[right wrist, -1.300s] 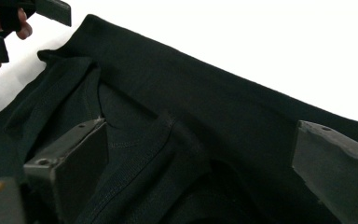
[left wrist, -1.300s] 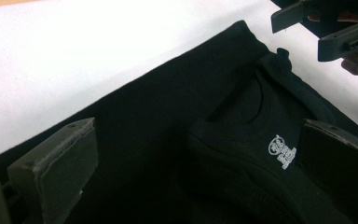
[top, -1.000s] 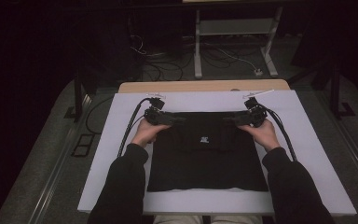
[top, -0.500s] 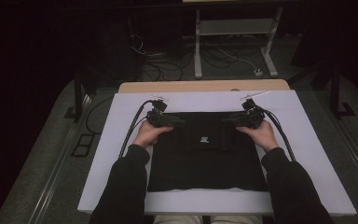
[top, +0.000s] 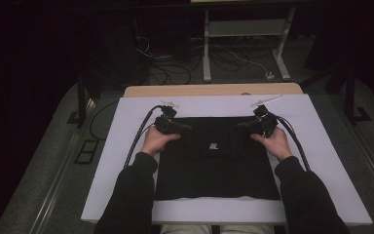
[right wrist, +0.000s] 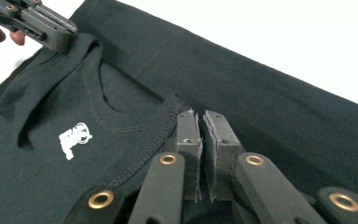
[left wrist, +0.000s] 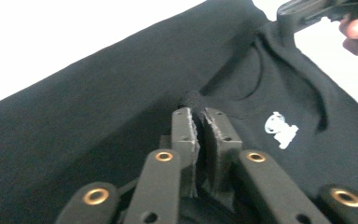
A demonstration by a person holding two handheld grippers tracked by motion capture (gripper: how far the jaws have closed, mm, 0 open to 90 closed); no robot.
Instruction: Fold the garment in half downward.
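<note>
A black shirt point(top: 214, 165) with a small white logo point(top: 213, 146) lies flat on the white board point(top: 126, 185), collar at the far side. My left gripper point(top: 187, 127) rests at the shirt's top left. Its jaws have just been closing, and in the left gripper view point(left wrist: 199, 112) a small fold of black fabric is pinched between the pads. My right gripper point(top: 241, 126) rests at the top right. Its jaws have also just closed and stand together on the cloth beside the ribbed collar point(right wrist: 140, 144), as the right gripper view point(right wrist: 200, 114) shows.
The board lies on a wooden table point(top: 214, 90) and leaves white margins around the shirt. Cables point(top: 141, 136) trail from each gripper across the board. Beyond the table, a white stand point(top: 207, 48) and loose wires sit on the dark floor.
Both hands stay in place at the shirt's top corners. The jaws of both grippers have drawn together on the fabric.
</note>
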